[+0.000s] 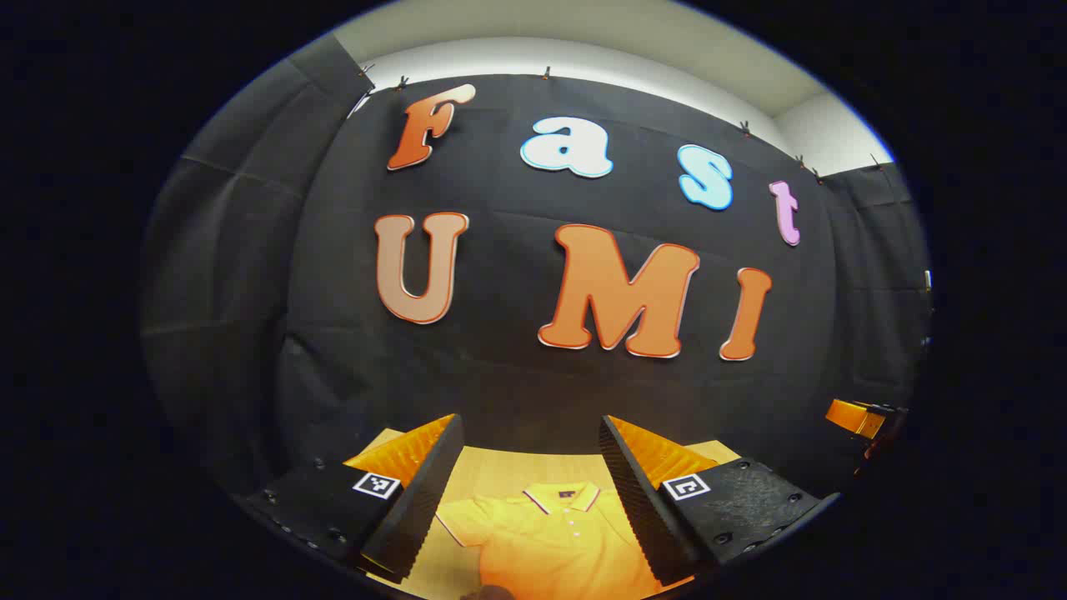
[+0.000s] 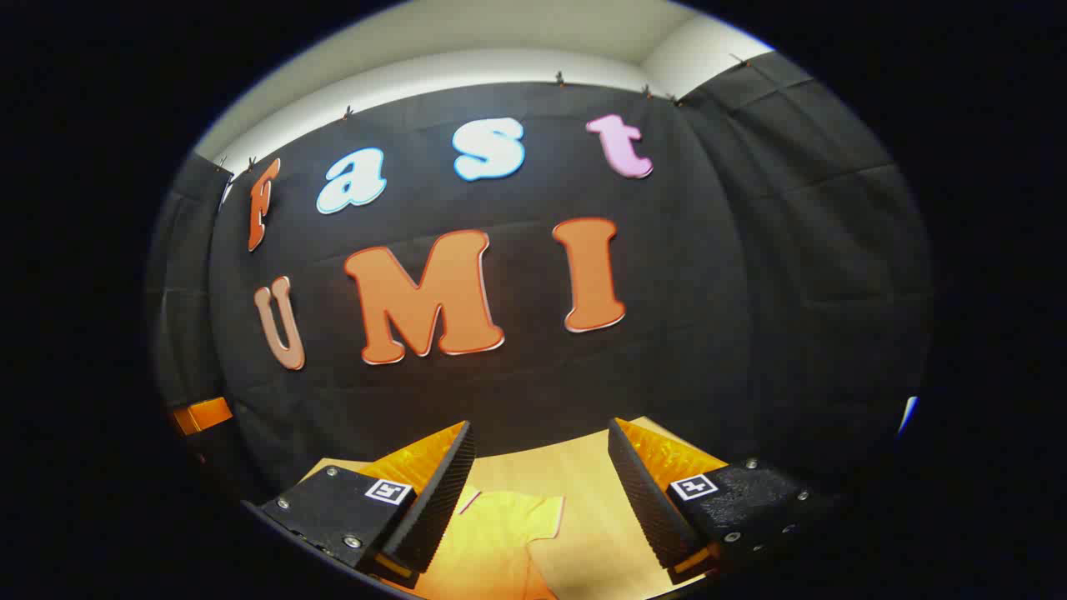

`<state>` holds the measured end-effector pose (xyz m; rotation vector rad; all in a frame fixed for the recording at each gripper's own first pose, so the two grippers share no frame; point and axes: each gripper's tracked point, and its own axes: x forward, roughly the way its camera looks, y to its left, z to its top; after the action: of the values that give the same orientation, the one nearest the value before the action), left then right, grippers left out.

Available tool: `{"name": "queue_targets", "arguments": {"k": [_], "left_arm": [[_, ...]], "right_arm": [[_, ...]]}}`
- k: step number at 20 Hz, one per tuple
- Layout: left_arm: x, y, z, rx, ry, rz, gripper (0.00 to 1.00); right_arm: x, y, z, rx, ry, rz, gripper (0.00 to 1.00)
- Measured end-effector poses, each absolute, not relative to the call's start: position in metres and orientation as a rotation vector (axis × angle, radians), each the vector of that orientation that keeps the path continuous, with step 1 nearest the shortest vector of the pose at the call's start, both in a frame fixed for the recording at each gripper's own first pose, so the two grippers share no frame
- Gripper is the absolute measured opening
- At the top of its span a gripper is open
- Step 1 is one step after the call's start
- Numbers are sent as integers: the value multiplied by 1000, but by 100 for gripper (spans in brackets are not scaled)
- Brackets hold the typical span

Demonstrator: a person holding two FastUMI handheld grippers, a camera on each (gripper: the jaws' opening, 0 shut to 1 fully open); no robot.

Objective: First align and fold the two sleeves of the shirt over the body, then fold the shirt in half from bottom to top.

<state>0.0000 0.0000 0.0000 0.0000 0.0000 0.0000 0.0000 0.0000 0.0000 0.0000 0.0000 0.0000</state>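
Black cloth hangs behind a pale wooden tabletop (image 1: 508,467), and on that tabletop I can see the yellow polo shirt (image 1: 558,542) lying flat, collar (image 1: 567,497) toward the wall. I have the left gripper (image 1: 529,492) held high above it with its fingers spread wide and nothing between them; in the left gripper view the collar and one short sleeve (image 1: 458,525) sit framed in the gap. The right gripper (image 2: 542,492) is likewise wide apart and empty, raised over the shirt's other side, where the right gripper view shows the other sleeve (image 2: 533,512) spread out on the wood. Both sleeves look unfolded to me, so I judge the task has not really begun. I read this raised, open posture as a survey position: each gripper sits over its own side, ready to drop onto its sleeve. The shirt's lower half falls below what either view shows, so I cannot tell how the hem lies. My next concern would be pinching just one layer of sleeve fabric without dragging the body askew.
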Motion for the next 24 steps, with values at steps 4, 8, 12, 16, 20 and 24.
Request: {"name": "queue_targets", "arguments": {"k": [4, 8, 12, 16, 20, 24], "left_arm": [[26, 36, -3, -22, -44, 113, 98], [56, 47, -38, -30, 54, 100, 98], [80, 63, -52, 7, 95, 106, 98], [88, 50, -58, 16, 87, 94, 98], [97, 38, -63, 39, 100, 76, 98], [101, 38, -73, 15, 129, 81, 98]], "right_arm": [[57, -3, -9, 17, 118, 62, 97], [80, -20, -44, -13, 234, -22, 98], [88, -11, -63, -13, 281, -9, 98], [98, -8, -71, -59, 292, -3, 98], [109, -10, -79, -70, 324, -11, 98], [131, -16, -97, -84, 410, -40, 98]]}}
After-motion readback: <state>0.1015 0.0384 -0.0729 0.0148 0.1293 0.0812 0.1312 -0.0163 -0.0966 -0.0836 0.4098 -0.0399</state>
